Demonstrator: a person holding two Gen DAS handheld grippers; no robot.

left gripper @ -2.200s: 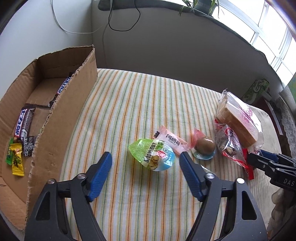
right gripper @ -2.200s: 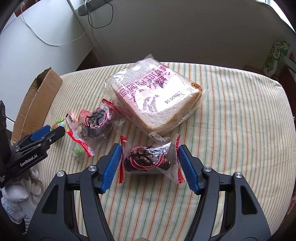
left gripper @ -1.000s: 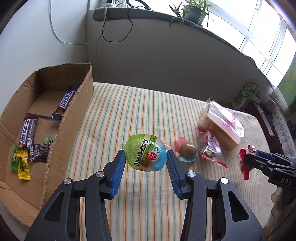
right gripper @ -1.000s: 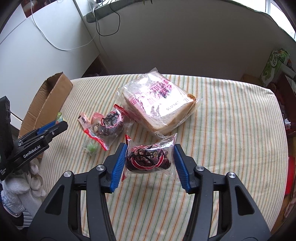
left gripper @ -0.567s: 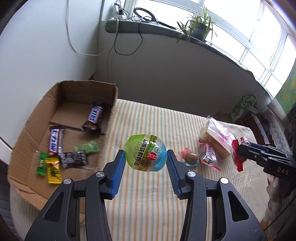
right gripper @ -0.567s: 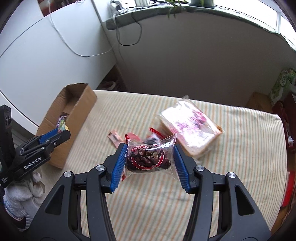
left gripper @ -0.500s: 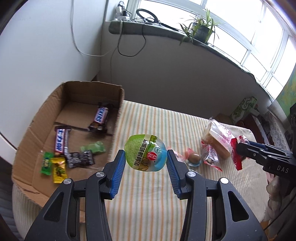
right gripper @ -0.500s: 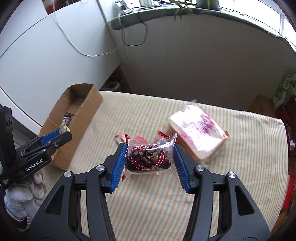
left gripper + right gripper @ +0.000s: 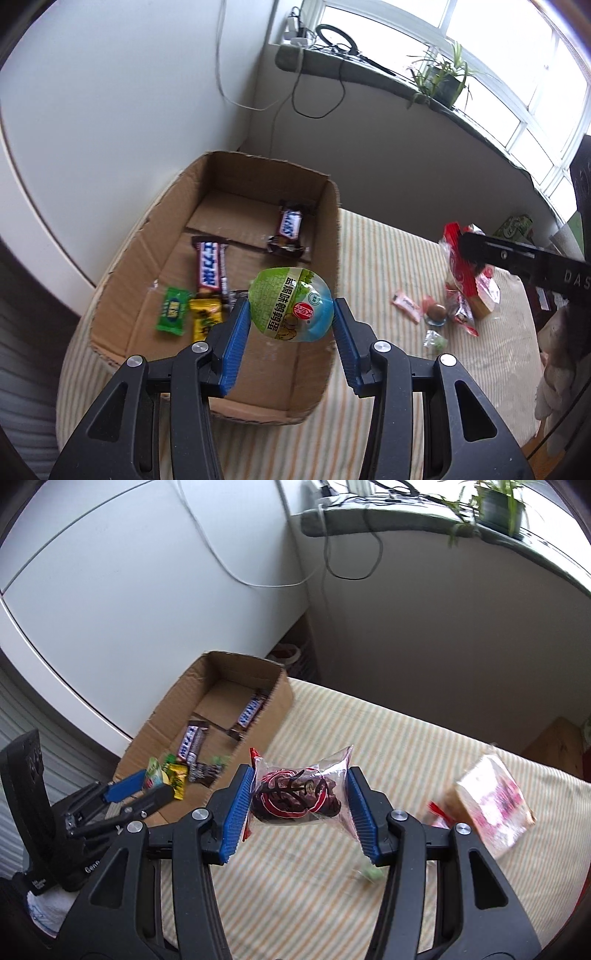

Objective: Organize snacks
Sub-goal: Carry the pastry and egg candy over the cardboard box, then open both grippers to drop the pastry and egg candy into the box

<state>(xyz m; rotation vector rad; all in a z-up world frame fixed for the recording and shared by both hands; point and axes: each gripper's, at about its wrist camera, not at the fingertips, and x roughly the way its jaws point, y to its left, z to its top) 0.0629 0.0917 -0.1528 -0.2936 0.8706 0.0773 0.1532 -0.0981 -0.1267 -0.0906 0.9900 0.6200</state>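
above the corrugated cardboard box (image 9: 177,206), a glossy rounded green pouch (image 9: 290,304).

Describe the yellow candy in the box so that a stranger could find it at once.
Look inside the cardboard box on the striped cloth. At its near end lies the yellow candy, beside the green candy. It is the only yellow wrapper there.

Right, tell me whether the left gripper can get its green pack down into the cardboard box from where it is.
Probably yes. The left gripper holds the green pack above the cardboard box, whose top is open; bare floor shows beside the candy bars, and nothing blocks the drop.
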